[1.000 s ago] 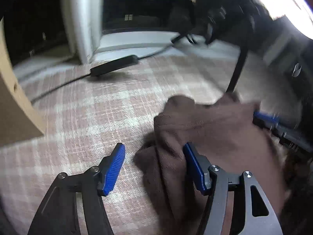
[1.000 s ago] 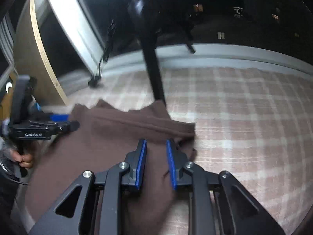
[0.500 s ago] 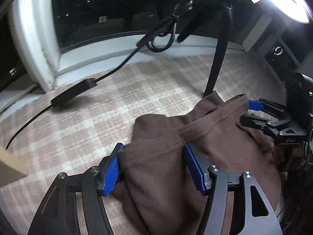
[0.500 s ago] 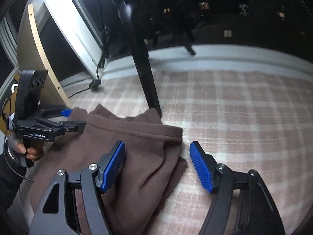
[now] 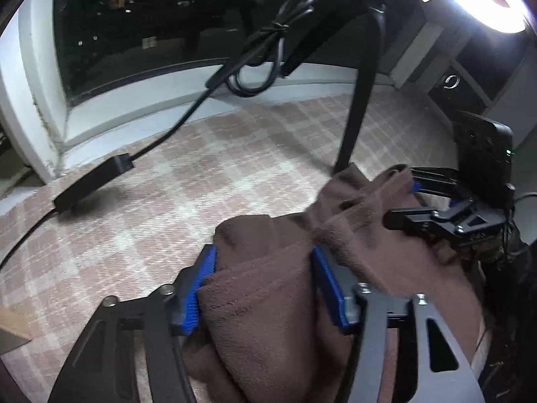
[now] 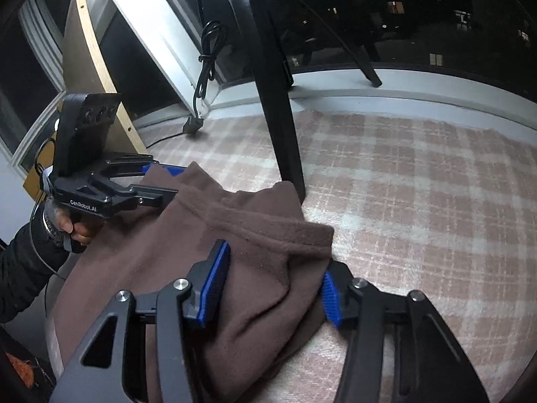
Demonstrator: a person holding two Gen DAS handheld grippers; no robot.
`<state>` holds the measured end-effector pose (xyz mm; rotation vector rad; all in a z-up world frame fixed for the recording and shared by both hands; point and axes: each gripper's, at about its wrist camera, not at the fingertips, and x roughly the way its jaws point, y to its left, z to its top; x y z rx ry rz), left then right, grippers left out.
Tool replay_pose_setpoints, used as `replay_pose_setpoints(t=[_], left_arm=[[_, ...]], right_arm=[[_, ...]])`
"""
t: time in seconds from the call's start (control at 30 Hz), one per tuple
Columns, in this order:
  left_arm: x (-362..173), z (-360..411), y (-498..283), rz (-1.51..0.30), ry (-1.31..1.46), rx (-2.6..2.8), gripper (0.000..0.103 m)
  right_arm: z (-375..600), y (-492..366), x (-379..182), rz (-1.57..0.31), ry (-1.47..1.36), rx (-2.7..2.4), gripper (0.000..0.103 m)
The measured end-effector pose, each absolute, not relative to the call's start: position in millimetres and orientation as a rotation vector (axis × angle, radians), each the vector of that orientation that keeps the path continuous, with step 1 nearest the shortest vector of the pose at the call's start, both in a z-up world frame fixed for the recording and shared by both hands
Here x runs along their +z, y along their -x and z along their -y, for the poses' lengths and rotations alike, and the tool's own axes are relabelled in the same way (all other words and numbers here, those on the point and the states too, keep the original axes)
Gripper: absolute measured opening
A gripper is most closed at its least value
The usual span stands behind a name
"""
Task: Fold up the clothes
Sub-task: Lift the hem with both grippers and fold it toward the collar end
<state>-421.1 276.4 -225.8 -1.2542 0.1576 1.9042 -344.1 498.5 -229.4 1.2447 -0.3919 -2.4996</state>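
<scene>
The brown fleece garment (image 6: 235,255) lies bunched on the pink plaid cloth (image 6: 419,201), at the cloth's near edge, and serves as the landmark here. Nearest in the right wrist view, the right gripper (image 6: 273,285) straddles the garment's right-hand folded corner; its jaws are closing, a thick fold of fleece fills the gap, and both blue pads sit against the fabric. In the left wrist view the left gripper (image 5: 263,285) straddles the garment's left-hand bunched end in the same way, jaws closing, with fleece packed between the pads and touching both.

Right of the garment the plaid cloth runs bare and open. Just behind the garment a black tripod leg (image 6: 278,117) stands on the cloth, almost touching the fleece's far edge. Left of the garment and further back, a black power adapter (image 5: 94,181) and its cable lie on the cloth.

Both grippers point steeply down at the garment. A hand (image 6: 75,226) in a dark sleeve grips the left gripper's handle, left of the garment.

The left gripper's side reads "GenRobot.AI".

Beyond the tripod leg a white window sill (image 6: 402,84) bounds the cloth, with dark glass behind it.
</scene>
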Motion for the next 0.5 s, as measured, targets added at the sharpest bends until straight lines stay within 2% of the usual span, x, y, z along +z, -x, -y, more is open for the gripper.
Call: replay_pose_setpoints(t=[0.07, 0.13, 0.33, 0.5], left_arm=[[-225.8, -275.2, 419.7, -0.135, 1.244, 1.890, 0.043], [-223.7, -273.0, 418.9, -0.095, 1.248, 1.870, 0.022], [-200.1, -260.8, 406.3, -0.024, 1.241, 1.899, 0.017], [-138.0, -231.4, 372.7, 0.013, 1.125, 1.933, 0.017]], right_arm=[[-500.3, 344.6, -229.4, 0.424, -1.247, -2.481, 0.031], [-503.9, 342.6, -227.9, 0.472, -1.233, -2.472, 0.023], [-506.0, 321.8, -201.0, 0.587, -1.130, -2.498, 0.019], [-490.2, 287.6, -142.7, 0.539, -0.982, -2.550, 0.019]])
